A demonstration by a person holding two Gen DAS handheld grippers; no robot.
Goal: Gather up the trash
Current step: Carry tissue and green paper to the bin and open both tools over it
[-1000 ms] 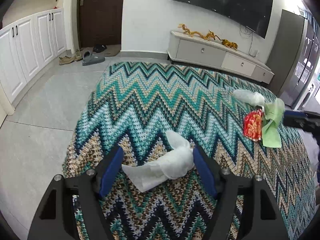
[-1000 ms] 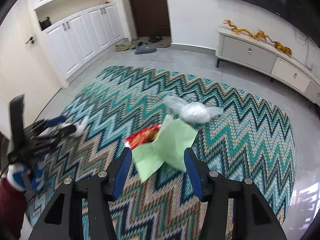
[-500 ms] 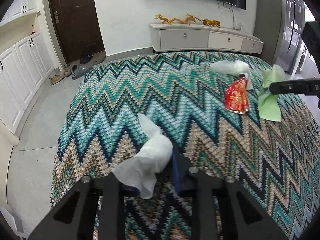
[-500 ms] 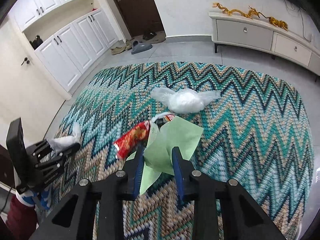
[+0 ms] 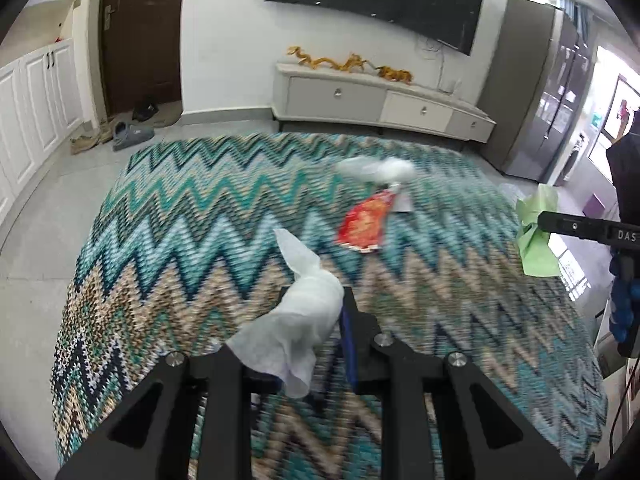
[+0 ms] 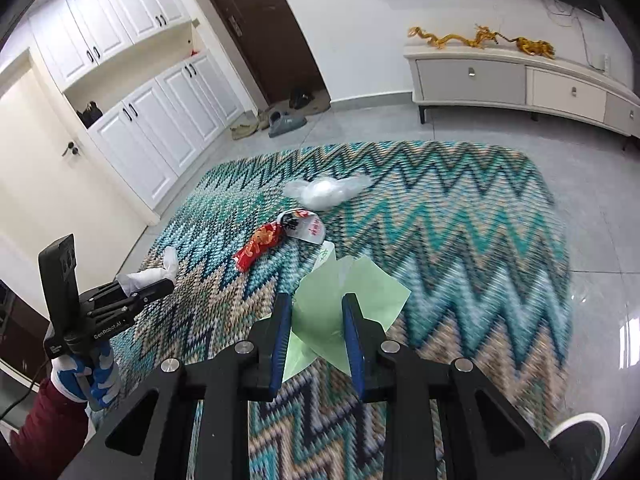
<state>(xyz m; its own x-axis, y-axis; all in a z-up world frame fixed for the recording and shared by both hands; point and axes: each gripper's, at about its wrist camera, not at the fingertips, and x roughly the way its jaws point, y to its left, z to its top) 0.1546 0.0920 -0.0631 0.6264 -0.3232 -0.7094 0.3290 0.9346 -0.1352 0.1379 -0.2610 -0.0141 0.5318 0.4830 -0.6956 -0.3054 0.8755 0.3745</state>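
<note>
A crumpled white tissue sits pinched in the left gripper, its loose tail hanging toward the camera, lifted clear of the zigzag rug. A green paper sheet is clamped between the blue pads of the right gripper, also off the rug. Ahead of both claws, on the rug, lie a red snack wrapper, a small white packet touching it, and beyond those a clear plastic bag.

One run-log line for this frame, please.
left gripper: shut on white tissue | right gripper: shut on green paper | rug: red wrapper, plastic bag
</note>
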